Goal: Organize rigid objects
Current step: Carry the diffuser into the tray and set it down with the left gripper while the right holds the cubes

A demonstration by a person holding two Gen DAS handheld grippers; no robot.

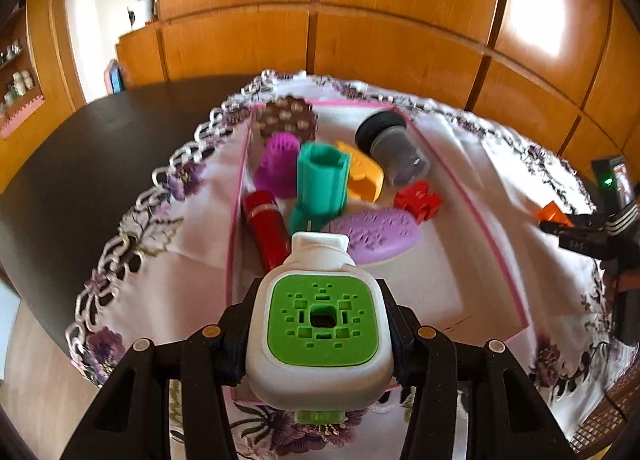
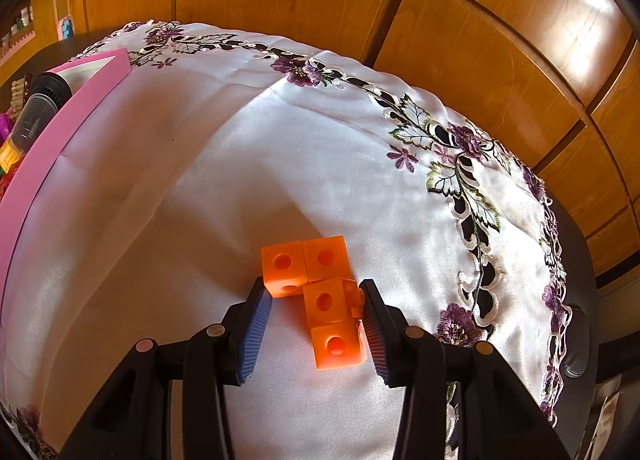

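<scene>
My left gripper (image 1: 320, 324) is shut on a white and green square device (image 1: 320, 320) and holds it above the near end of the pink-rimmed box (image 1: 496, 248). The box holds a red cylinder (image 1: 267, 230), a teal piece (image 1: 320, 183), a magenta piece (image 1: 276, 163), a yellow piece (image 1: 362, 175), a black and grey cylinder (image 1: 390, 147), a red block piece (image 1: 416, 201), a purple oval (image 1: 376, 234) and a brown ball (image 1: 286, 117). My right gripper (image 2: 316, 300) is open around an orange cube cluster (image 2: 320, 292) on the white cloth; its right pad touches the cluster.
The embroidered white tablecloth (image 2: 240, 139) covers a dark round table (image 1: 100, 147) with wooden cabinets behind. The pink box wall (image 2: 52, 147) stands left of the right gripper. The right gripper with the orange cluster shows at the right edge of the left wrist view (image 1: 556, 215).
</scene>
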